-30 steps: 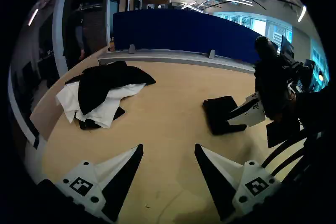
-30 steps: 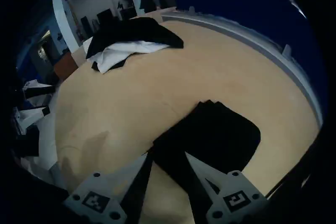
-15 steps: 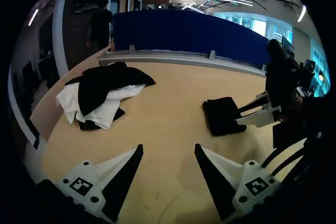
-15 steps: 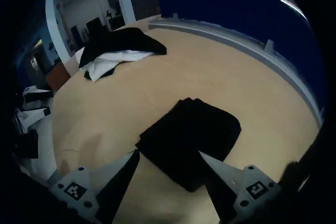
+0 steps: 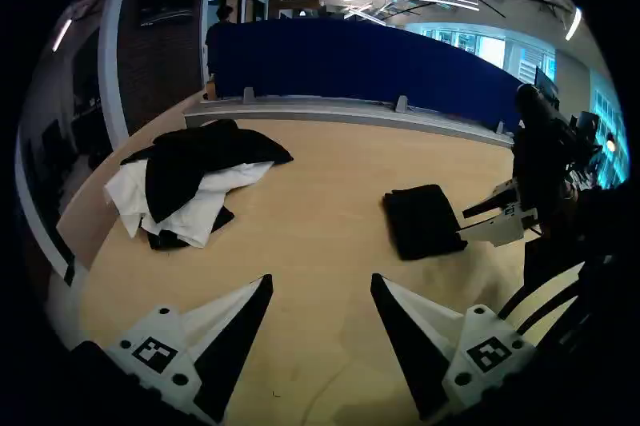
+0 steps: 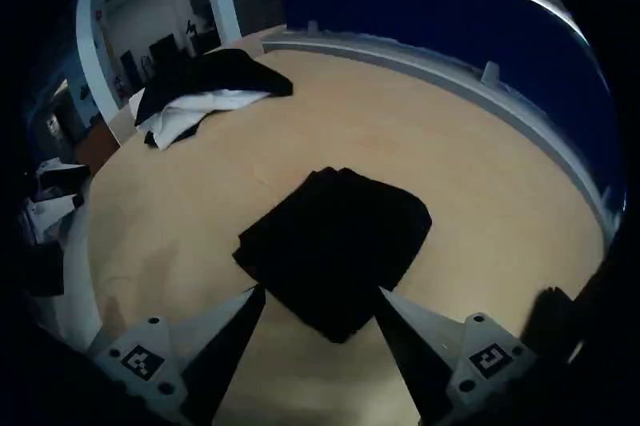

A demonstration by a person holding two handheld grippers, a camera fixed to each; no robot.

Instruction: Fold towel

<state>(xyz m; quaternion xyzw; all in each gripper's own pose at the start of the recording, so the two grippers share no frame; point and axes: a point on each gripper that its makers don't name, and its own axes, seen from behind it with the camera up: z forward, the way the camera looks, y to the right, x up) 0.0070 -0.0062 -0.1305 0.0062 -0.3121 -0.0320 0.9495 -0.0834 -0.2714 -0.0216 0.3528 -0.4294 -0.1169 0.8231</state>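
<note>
**While the black fabric towel lies folded flat, both claws stand open**

Though the job reads as folding, the towel already sits as a neat dark rectangle of several layers on the pale wooden counter, out toward its right half and well apart from the loose heap of black and white cloths near the far left edge. From where I stand, the right claw has its fingers spread, and the towel's near corner sits between them; it grips nothing. Seen from the left gripper view, its tips are just beside the towel's right edge. The left claw hangs over bare counter, fingers apart, holding nothing, well away from the towel.

My guess is that this piece is finished, or one tidy-up short of it. If another fold is wanted, the right claw should pinch every layer at that near corner, lift low, and lay it edge to edge without dragging the stack. Otherwise, leave it square and send the left claw toward the heap
</note>
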